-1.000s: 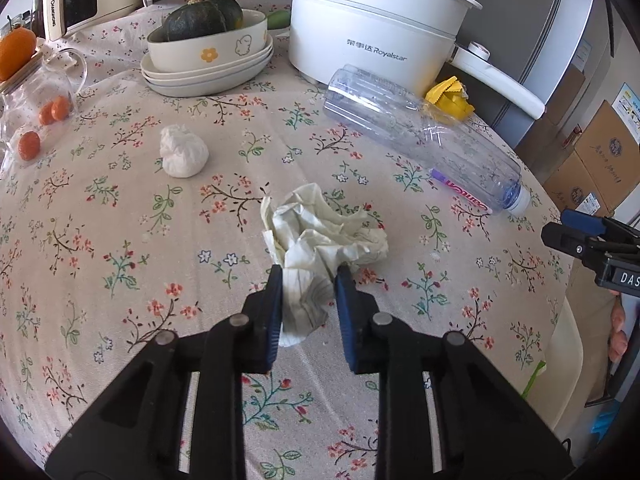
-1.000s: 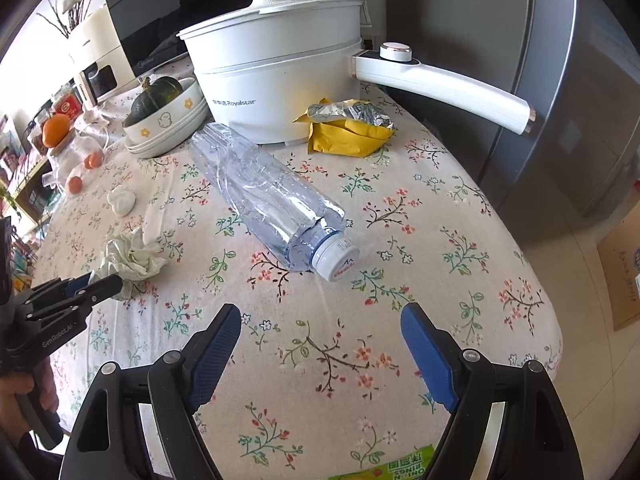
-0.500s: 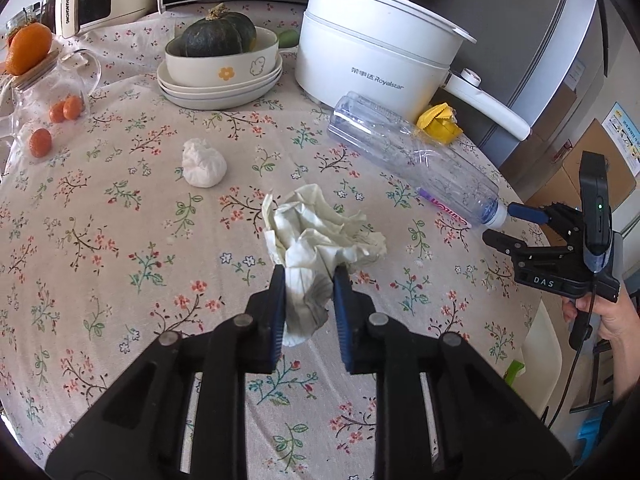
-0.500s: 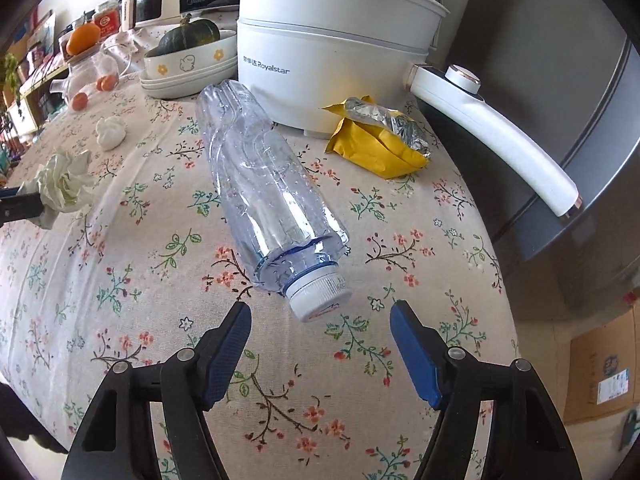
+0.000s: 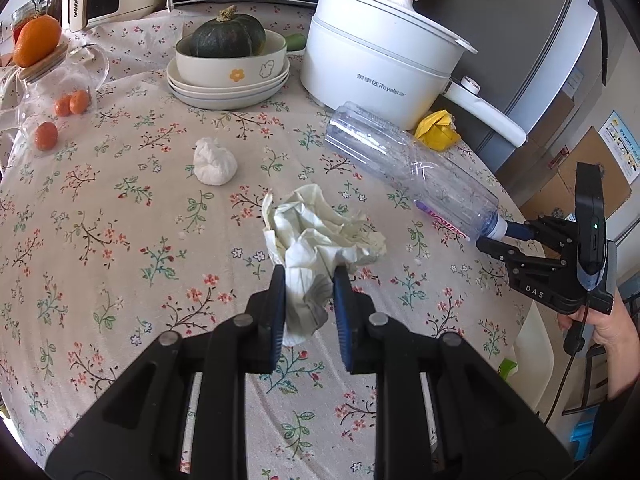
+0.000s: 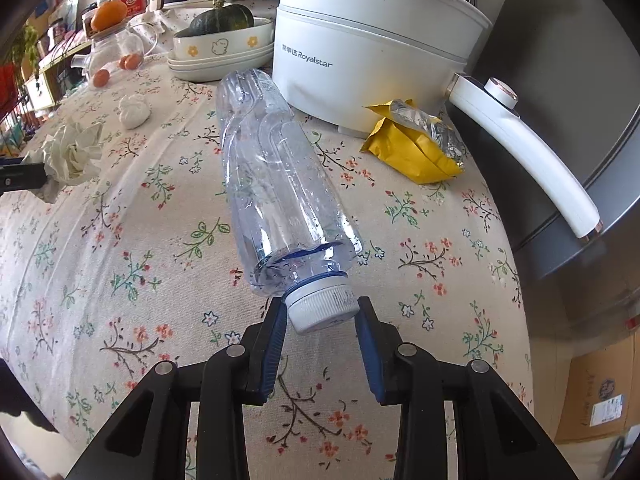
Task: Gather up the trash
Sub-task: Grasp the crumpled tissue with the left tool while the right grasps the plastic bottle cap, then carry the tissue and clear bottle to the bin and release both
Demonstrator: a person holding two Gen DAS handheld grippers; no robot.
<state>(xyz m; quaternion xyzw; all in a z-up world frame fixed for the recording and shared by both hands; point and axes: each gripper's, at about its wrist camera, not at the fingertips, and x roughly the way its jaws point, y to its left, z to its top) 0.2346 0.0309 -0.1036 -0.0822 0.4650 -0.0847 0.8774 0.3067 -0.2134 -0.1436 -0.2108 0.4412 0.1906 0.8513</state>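
A crumpled cream paper wad (image 5: 320, 236) hangs just above the floral tablecloth, and my left gripper (image 5: 309, 280) is shut on its lower end. A clear empty plastic bottle (image 6: 276, 184) lies on its side, its white cap (image 6: 322, 308) pointing toward my right gripper (image 6: 322, 312). The right jaws are closing, with the cap between them and both pads touching its sides. In the left wrist view the bottle (image 5: 408, 168) reaches to the right gripper (image 5: 500, 236). A white tissue ball (image 5: 214, 162) and a yellow wrapper (image 6: 416, 148) lie on the cloth.
A white electric pot (image 5: 380, 68) with a long handle (image 6: 528, 152) stands behind the bottle. A bowl holding a green squash (image 5: 228, 60) sits on stacked plates. A glass jar (image 5: 48, 92) with small oranges is at far left. The table edge (image 6: 516, 280) drops off on the right.
My right gripper has come down to the bottle's cap and its jaws have narrowed around it. The left gripper has risen a little with the paper wad in it.
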